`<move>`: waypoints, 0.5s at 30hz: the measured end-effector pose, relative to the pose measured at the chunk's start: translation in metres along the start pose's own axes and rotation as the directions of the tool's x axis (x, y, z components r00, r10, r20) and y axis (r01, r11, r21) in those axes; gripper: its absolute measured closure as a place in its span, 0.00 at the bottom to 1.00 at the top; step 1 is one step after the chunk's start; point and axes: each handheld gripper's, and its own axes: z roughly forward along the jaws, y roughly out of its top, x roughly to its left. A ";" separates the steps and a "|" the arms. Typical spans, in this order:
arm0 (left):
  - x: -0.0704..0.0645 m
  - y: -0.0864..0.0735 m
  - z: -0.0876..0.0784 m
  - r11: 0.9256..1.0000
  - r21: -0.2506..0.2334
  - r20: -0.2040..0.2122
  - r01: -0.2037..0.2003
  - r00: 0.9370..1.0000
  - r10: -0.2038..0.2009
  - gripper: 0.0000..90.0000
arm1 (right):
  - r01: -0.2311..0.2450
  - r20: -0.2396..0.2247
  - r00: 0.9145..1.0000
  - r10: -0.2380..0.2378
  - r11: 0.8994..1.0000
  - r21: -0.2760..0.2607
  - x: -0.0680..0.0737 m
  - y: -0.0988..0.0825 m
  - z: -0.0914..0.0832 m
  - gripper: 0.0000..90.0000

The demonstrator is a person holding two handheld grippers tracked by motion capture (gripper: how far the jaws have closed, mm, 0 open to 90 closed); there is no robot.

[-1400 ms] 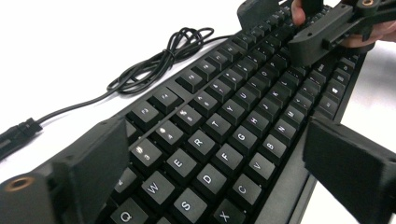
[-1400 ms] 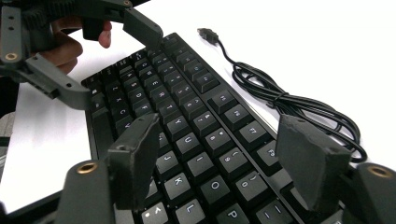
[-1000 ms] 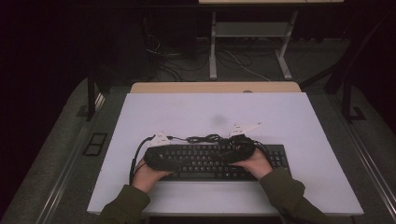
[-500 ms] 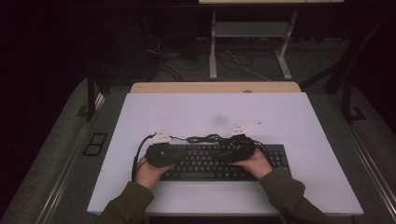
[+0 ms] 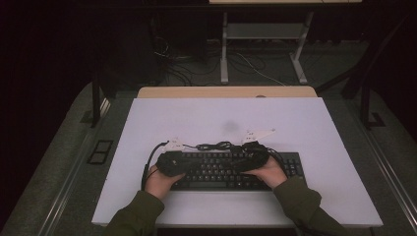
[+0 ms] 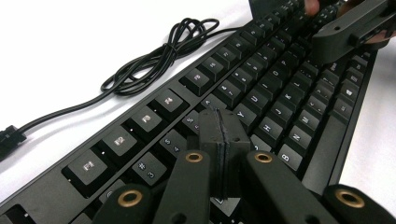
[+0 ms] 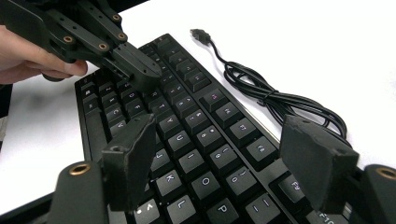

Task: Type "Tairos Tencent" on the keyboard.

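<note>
Here the keyboard lies on the table, its near edge partly hidden by both hands. The left gripper has just closed, its jaws pressed together with nothing between, above the number keys. The right gripper hangs spread wide over the keyboard's right half. The cable coils just behind the keyboard.

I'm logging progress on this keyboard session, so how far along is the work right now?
Done: the keyboard lies flat on the white table, its cable coiled behind it, unplugged. In hand: the left gripper has just closed, jaws shut with nothing between them, tips over the keys near R and T. The right gripper hangs open above the letter keys. Left: I cannot tell whether any key has been pressed.
</note>
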 end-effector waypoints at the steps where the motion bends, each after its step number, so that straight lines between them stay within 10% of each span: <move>1: 0.000 0.000 0.000 1.000 0.003 -0.001 0.001 1.000 -0.001 0.99 | 0.001 0.000 1.000 -0.001 1.000 0.000 0.000 0.000 0.000 0.30; 15: -0.002 0.000 0.004 1.000 0.024 -0.012 -0.013 1.000 0.013 0.99 | -0.001 0.004 1.000 0.001 1.000 -0.006 0.000 0.000 -0.001 0.30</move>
